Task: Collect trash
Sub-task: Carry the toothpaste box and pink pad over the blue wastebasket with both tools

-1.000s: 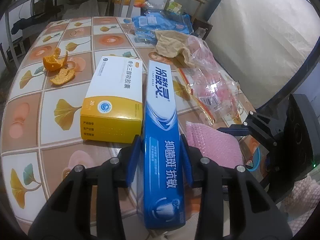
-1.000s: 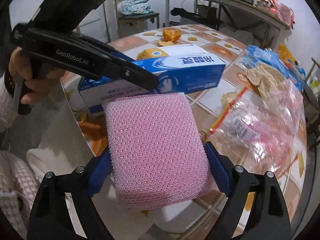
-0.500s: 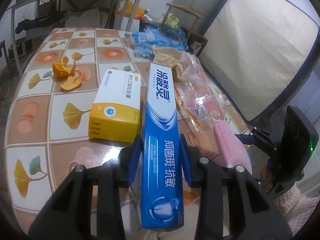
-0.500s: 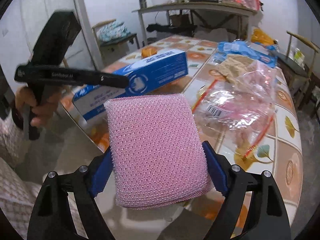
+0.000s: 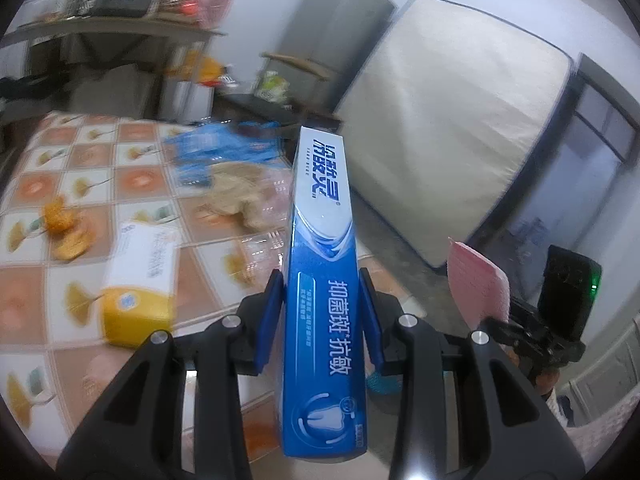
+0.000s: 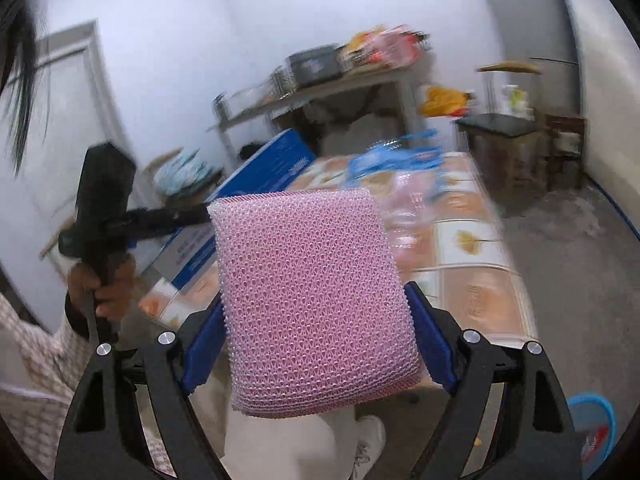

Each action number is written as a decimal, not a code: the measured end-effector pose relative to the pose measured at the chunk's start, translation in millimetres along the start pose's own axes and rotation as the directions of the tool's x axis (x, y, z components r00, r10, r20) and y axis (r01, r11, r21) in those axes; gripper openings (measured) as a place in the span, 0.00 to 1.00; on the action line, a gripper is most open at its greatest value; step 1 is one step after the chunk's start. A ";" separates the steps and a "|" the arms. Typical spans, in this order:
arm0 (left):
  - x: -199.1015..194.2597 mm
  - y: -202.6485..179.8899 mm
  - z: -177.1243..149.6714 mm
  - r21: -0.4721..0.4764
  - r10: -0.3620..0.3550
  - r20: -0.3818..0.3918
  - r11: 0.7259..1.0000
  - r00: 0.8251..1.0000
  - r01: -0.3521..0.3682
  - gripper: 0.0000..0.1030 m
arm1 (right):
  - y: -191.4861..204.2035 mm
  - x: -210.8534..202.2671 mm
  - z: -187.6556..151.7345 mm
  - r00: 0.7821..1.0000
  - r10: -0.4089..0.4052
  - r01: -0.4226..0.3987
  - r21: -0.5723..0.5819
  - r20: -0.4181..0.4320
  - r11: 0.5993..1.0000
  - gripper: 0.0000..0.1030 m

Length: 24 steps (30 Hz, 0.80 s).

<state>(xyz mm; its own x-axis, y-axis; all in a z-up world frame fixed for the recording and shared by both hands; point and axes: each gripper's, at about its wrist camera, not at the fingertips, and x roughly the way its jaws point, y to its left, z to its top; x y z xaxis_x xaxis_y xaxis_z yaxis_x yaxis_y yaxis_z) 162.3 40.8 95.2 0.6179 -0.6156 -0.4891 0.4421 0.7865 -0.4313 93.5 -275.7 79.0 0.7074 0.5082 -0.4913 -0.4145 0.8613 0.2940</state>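
Your left gripper [image 5: 322, 316] clamps a long, glossy blue-and-white toothpaste box [image 5: 322, 280], lifted clear of the tiled table [image 5: 36, 280] where a yellow carton [image 5: 138, 304] lies. Your right gripper [image 6: 316, 344] pinches a soft, bumpy pink foam-mesh pad [image 6: 316, 304] across its width, off the table.

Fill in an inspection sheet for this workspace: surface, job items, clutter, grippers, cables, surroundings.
Surface: tiled-pattern table, partly covered.
Job's things: blue toothpaste box and pink foam pad, both held clear of the table.
Clutter: yellow-and-white box, orange peel, clear plastic bag, blue packaging, crumpled brown paper.
Grippers: left gripper shut on the box; right gripper shut on the pad.
Cables: nothing seen.
Surroundings: mattress against the wall, loaded shelf, blue bin on the floor.
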 end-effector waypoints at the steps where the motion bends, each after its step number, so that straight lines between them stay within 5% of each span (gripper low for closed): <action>1: 7.2 -8.8 3.1 0.012 -0.027 -0.003 1.000 1.000 0.027 0.34 | -7.8 -7.9 -1.1 1.000 -0.030 0.030 0.018 0.010 0.999 0.79; 10: 90.0 -109.7 9.4 0.119 -0.244 -0.128 0.959 0.961 0.259 0.34 | -91.6 -88.1 -46.8 0.944 -0.328 0.308 0.240 0.047 0.921 0.79; 15: 153.0 -165.7 -7.4 0.137 -0.292 -0.242 0.934 0.925 0.331 0.34 | -151.2 -112.9 -89.3 0.896 -0.443 0.404 0.402 0.005 0.822 0.79; 21: 251.0 -209.7 -52.4 0.083 -0.283 -0.423 0.934 0.861 0.348 0.34 | -227.2 -113.8 -152.3 0.863 -0.493 0.457 0.592 -0.113 0.664 0.79; 24: 301.8 -219.0 -83.8 -0.006 -0.280 -0.533 0.945 0.799 0.327 0.34 | -256.6 -108.6 -184.3 0.864 -0.472 0.456 0.667 -0.174 0.589 0.79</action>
<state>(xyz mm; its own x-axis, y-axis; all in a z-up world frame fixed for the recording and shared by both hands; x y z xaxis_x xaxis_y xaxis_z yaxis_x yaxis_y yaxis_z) 197.5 -321.4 -21.5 0.0233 -0.7385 -0.6739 0.6158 0.5416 -0.5723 17.5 -551.0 -94.3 0.7073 0.0331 -0.7062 0.4605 0.7363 0.4958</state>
